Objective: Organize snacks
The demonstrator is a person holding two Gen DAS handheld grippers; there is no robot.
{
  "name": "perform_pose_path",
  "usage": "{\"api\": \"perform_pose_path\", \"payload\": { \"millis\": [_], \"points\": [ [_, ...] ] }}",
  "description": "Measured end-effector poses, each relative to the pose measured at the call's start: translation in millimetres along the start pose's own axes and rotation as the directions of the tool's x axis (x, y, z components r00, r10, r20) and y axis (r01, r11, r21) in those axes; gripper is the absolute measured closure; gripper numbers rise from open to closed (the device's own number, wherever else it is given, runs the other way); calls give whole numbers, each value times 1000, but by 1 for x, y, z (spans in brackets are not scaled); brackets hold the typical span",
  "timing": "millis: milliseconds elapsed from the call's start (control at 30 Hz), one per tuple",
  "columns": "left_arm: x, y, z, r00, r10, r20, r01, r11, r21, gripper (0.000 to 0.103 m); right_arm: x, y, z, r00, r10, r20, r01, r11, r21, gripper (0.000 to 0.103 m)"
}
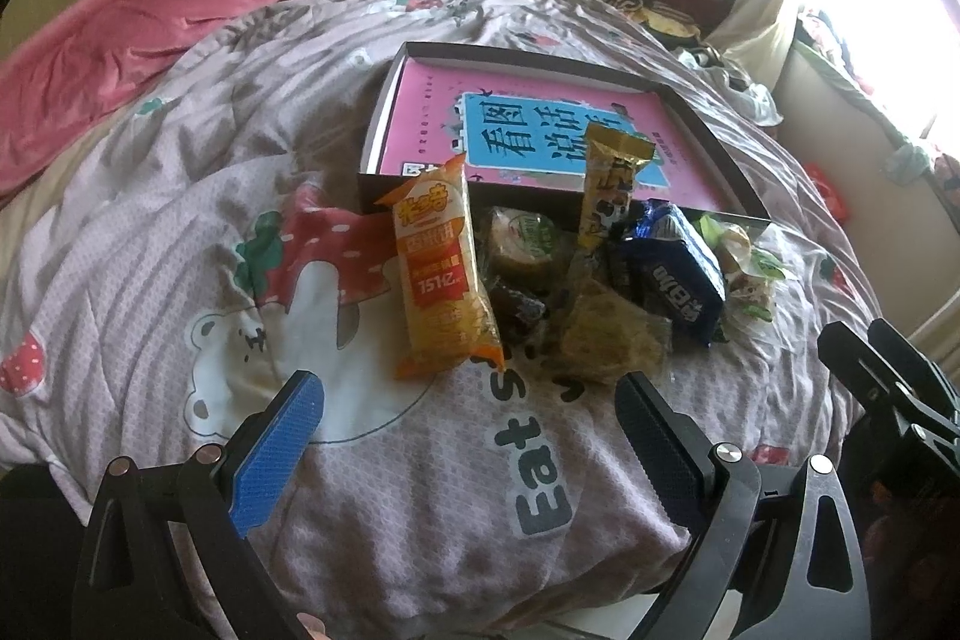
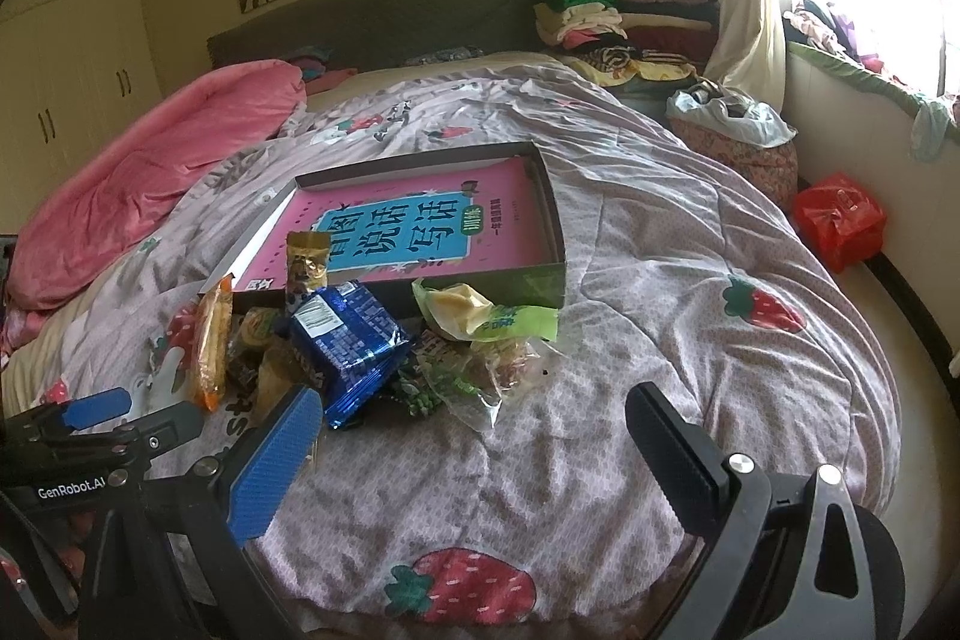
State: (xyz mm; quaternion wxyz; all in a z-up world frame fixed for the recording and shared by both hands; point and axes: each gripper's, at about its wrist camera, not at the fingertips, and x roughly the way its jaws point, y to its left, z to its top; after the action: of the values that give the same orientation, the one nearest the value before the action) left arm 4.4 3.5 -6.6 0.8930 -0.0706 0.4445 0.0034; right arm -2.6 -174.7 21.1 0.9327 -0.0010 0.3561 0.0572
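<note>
A pile of snacks lies on the quilt in front of a shallow dark box (image 1: 384,100) (image 2: 555,196) that holds a pink book (image 1: 432,100) (image 2: 504,196). In the pile are an orange packet (image 1: 441,268) (image 2: 210,346), a blue packet (image 1: 678,274) (image 2: 348,340), a yellow stick pack (image 1: 609,184) (image 2: 306,262) leaning on the box's front wall, a round cake (image 1: 528,244), and green-and-clear bags (image 1: 744,268) (image 2: 486,322). My left gripper (image 1: 468,397) is open just short of the pile. Right of the pile, my right gripper (image 2: 474,415) is open and holds nothing.
The bed's quilt (image 1: 180,220) (image 2: 690,280) carries strawberry and bear prints. A pink duvet (image 1: 132,40) (image 2: 150,172) lies at the left, folded clothes (image 2: 600,16) at the headboard. A red bag (image 2: 840,217) and a stuffed sack (image 2: 738,142) sit by the window wall.
</note>
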Motion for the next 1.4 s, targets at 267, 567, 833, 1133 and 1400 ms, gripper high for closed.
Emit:
{"api": "perform_pose_path", "payload": {
  "millis": [267, 567, 833, 1133, 1400],
  "points": [
    [8, 11, 3, 1000, 0, -14, 0, 1000, -29, 5, 12, -11, 3, 1000, -6, -21, 7, 999, 34, 1],
    [23, 29, 22, 1000, 4, -26, -6, 996, -95, 5, 35, -20, 9, 998, -12, -63, 17, 998, 67, 1],
    [45, 44, 36, 998, -29, -64, 18, 985, -170, 5, 60, -27, 13, 993, 4, -118, 11, 992, 127, 1],
    [55, 47, 43, 997, -52, -65, 39, 983, -180, 7, 79, -28, 13, 987, 18, -160, 7, 988, 155, 26],
    [59, 39, 50, 995, -82, -53, 73, 985, -156, 28, 85, -34, 10, 985, 48, -167, -19, 985, 171, 52]
  ]
}}
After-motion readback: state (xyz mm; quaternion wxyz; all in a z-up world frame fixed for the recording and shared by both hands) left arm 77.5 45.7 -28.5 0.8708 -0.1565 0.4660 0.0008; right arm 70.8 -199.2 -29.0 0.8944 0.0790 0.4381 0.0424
